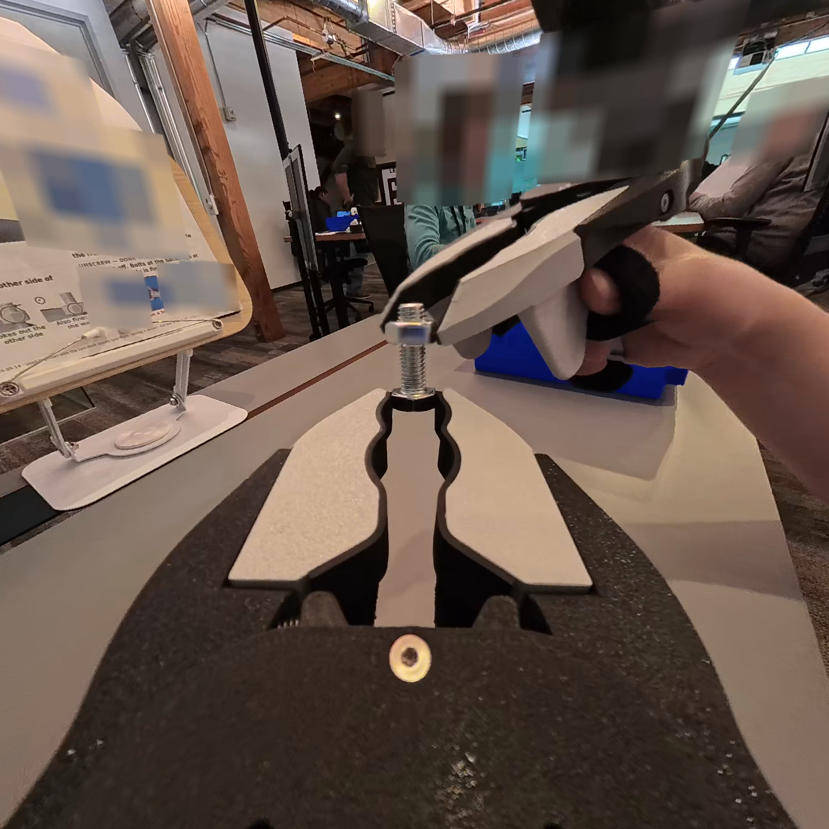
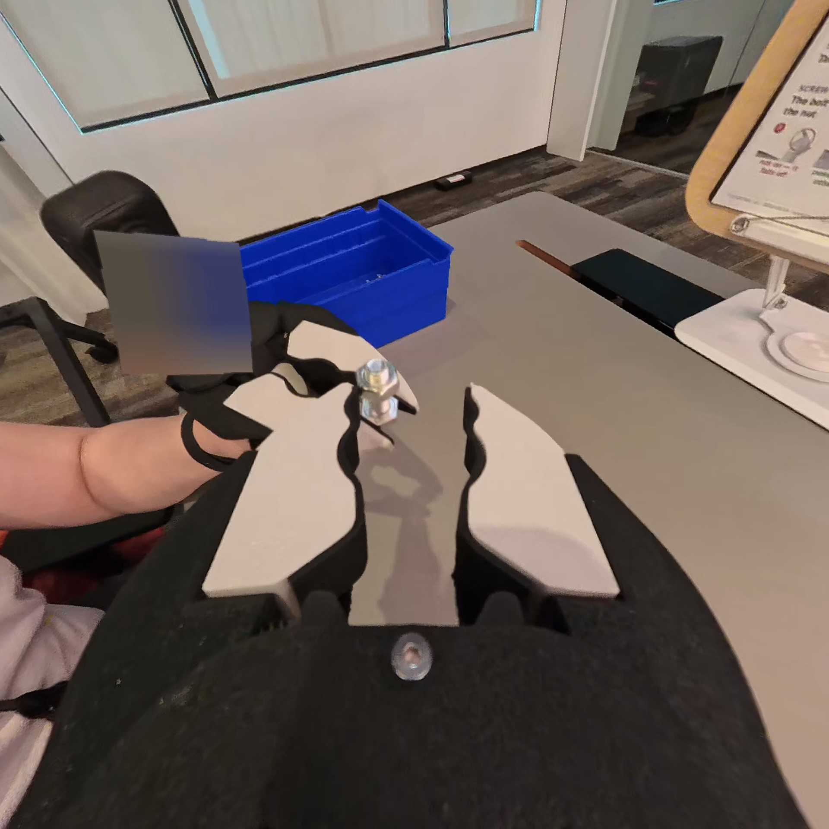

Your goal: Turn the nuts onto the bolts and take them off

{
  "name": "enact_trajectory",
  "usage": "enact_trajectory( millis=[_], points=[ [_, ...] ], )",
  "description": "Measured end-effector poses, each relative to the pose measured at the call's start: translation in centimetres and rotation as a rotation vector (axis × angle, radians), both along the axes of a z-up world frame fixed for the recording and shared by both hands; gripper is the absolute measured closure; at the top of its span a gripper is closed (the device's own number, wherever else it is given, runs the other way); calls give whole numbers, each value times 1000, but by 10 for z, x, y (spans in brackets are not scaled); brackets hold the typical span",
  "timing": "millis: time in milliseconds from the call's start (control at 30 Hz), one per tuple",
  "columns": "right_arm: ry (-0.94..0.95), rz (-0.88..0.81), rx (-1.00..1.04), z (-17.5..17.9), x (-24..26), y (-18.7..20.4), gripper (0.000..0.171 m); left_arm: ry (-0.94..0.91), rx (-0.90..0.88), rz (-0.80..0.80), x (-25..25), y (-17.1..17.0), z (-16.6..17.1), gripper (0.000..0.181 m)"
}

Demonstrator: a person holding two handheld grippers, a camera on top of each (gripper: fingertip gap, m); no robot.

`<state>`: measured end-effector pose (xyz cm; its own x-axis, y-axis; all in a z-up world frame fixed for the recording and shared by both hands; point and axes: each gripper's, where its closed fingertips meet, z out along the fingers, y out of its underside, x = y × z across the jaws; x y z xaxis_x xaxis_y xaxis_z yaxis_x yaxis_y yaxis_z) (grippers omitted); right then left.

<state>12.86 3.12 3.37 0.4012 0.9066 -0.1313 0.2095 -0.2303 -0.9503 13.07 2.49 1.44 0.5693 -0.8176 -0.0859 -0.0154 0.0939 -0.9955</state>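
Observation:
A silver bolt (image 1: 412,368) stands upright with its thread pointing up. My left gripper (image 1: 412,399) is shut on its hex head. A silver nut (image 1: 410,331) sits on the thread near the top end. My right gripper (image 1: 413,333) reaches in from the right with a finger on each side of the nut. In the right wrist view my right gripper (image 2: 412,399) is open, with a wide gap between the fingers. There the nut (image 2: 376,373) and the bolt head (image 2: 379,411) lie close to its left finger (image 2: 305,471), and my left gripper (image 2: 394,421) comes in from the left.
A blue bin (image 2: 359,269) sits on the grey table (image 2: 583,381) behind the grippers; it also shows in the left wrist view (image 1: 516,363). An instruction board on a white stand (image 1: 112,341) is at the table's side. An office chair (image 2: 103,211) and seated people are beyond. The grippers are tip to tip, or close to it.

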Motion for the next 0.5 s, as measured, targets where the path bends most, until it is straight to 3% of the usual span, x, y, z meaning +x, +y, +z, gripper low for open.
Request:
enact_trajectory(
  millis=[67, 267, 500],
  points=[
    [35, -47, -8, 0, 14, 7, 139, -22, -6, -6, -2, 0, 3, 164],
    [93, 36, 2, 11, -1, -11, 132, -2, -3, -6, 0, 0, 1, 163],
    [35, -19, -28, -2, 7, 4, 129, 2, 1, 2, 0, 0, 0, 164]
  ],
)
